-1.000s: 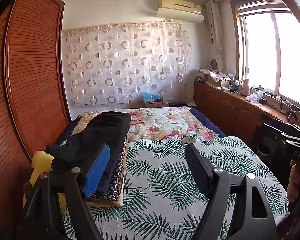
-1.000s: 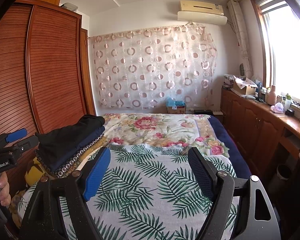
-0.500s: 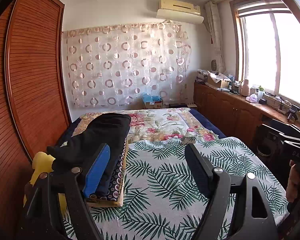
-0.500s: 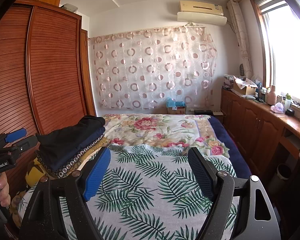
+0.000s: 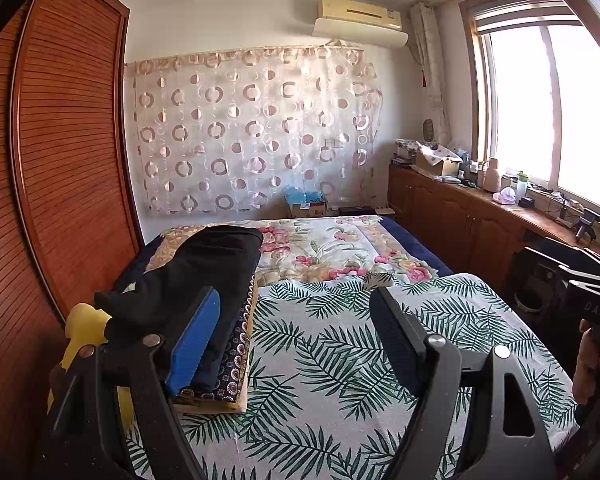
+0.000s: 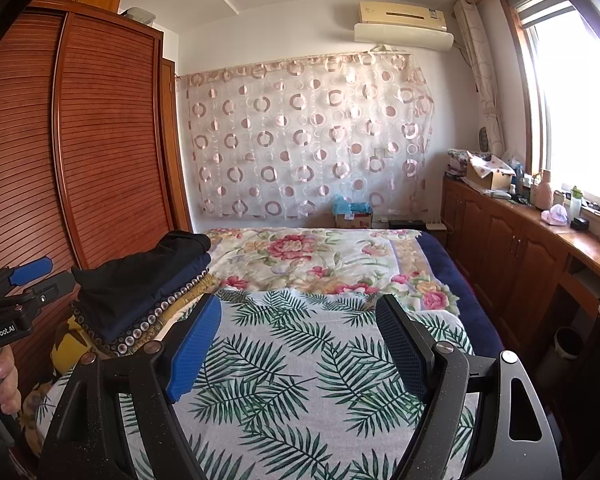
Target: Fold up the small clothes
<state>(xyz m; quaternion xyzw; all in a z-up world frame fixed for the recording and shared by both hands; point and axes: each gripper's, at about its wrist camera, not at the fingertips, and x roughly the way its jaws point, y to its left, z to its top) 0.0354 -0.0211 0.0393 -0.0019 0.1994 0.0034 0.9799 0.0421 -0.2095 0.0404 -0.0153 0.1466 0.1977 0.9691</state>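
Yellow garment (image 5: 85,326) largely hidden under folded stack (image 5: 204,300). Windowsill clutter (image 5: 512,196) too small to identify. Wardrobe (image 6: 60,140) cut off at left edge.

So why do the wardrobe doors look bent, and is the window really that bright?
Left wrist view: the fisheye lens bows the wardrobe, and the window is blown out white, with no detail outside. Right wrist view: the same curve on the wardrobe, the same glare at the window; the bed cover stays sharp and evenly lit.
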